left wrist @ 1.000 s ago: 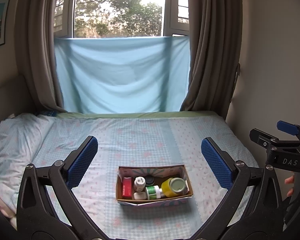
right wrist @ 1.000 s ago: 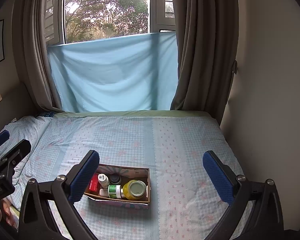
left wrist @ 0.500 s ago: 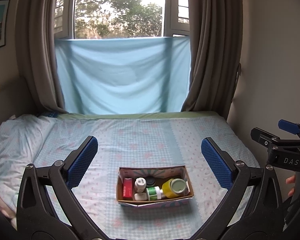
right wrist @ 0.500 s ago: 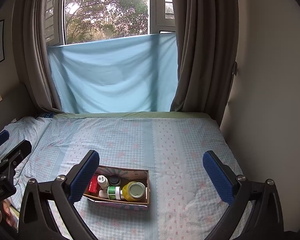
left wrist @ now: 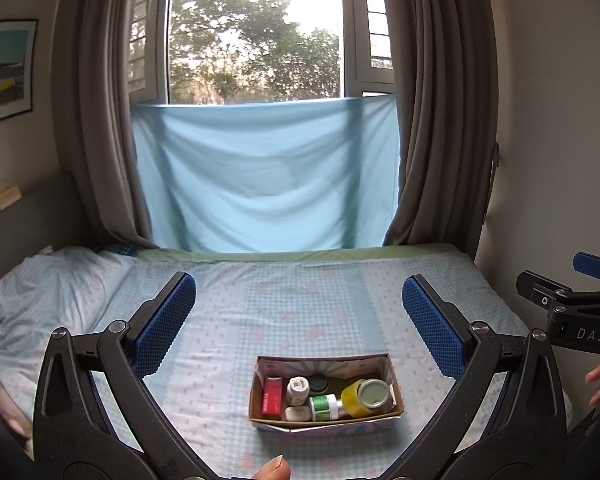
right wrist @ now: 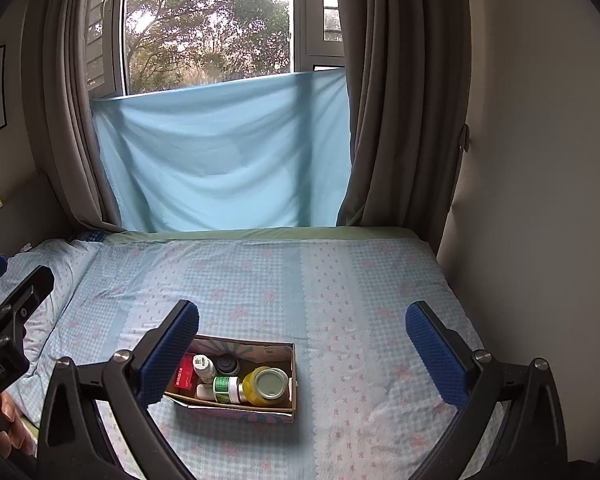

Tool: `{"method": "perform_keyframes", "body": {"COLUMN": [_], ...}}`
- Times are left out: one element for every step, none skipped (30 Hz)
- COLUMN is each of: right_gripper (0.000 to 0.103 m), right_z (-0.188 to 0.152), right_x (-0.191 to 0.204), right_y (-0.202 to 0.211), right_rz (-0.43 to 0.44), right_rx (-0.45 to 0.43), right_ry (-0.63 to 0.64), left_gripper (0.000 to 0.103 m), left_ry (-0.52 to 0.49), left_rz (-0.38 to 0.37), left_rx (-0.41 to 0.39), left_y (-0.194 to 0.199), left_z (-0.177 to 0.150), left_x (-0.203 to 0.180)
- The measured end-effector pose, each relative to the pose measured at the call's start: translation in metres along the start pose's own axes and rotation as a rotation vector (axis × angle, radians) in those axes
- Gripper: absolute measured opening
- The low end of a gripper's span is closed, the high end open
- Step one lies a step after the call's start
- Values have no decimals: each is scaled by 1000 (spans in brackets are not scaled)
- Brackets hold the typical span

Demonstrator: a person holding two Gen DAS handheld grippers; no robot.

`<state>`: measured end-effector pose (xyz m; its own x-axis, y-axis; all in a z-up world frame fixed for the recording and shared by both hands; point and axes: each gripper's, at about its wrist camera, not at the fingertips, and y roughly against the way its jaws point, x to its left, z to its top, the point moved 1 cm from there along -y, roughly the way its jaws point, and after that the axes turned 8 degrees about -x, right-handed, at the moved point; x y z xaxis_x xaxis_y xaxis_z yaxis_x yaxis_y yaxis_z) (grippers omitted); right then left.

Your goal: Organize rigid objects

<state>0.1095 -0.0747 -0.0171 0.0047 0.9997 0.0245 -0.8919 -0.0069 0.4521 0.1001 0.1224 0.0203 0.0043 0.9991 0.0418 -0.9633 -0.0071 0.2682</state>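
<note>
A small cardboard box point(left wrist: 396, 380) point(right wrist: 293, 368) lies on the bed. Inside it I see a red carton point(left wrist: 272, 398) point(right wrist: 185, 376), a white bottle point(left wrist: 298, 390) point(right wrist: 204, 368), a green-labelled bottle point(left wrist: 324, 407) point(right wrist: 226, 389), a yellow jar with a pale green lid point(left wrist: 368, 396) point(right wrist: 266, 390) and a dark round cap point(left wrist: 319, 383) point(right wrist: 227, 365). My left gripper point(left wrist: 299, 324) hangs open above and in front of the box, holding nothing. My right gripper point(right wrist: 302, 354) is open too, to the right of the box; its left pad point(right wrist: 168, 356) overlaps the box's left end.
The checked blue bedsheet point(right wrist: 340, 288) spreads wide around the box. A pillow point(left wrist: 40, 300) lies at the left. Behind the bed are a blue cloth point(left wrist: 264, 176), grey curtains point(left wrist: 432, 120) and a wall point(right wrist: 540, 160) at the right. A fingertip point(left wrist: 274, 471) shows at the bottom edge.
The view has barely shifted; the box sits slightly lower and further right in the left wrist view. A fingertip now shows at that view's bottom edge. Both grippers stay open.
</note>
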Motion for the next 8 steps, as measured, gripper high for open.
{"method": "perform_keyframes", "body": {"right_gripper": [103, 103, 103, 103, 103, 103, 103, 103], "right_z": [0, 0, 0, 0, -1, -1, -1, 0], "right_x": [-1, -1, -2, -2, -2, -3, -3, -3], "right_y": [0, 0, 0, 0, 1, 1, 2, 2], "right_rz": [0, 0, -1, -1, -1, -2, -3, -4], "right_rx": [-1, -1, 0, 0, -1, -2, -3, -4], "right_ry": [-2, -4, -6, -8, -10, -10, -10, -10], "left_gripper": [103, 103, 103, 103, 103, 103, 103, 103], "left_ry": [0, -1, -1, -1, 0, -1, -3, -6], "left_rz": [-1, 0, -5, -12, -19, -24, -27, -32], "left_rx": [1, 0, -3, -8, -14, -19, -23, -23], "left_y": [0, 0, 1, 2, 3, 5, 6, 7], "left_z": [0, 0, 0, 0, 0, 0, 1, 1], "left_x": [-1, -1, -2, -2, -2, -3, -3, -4]}}
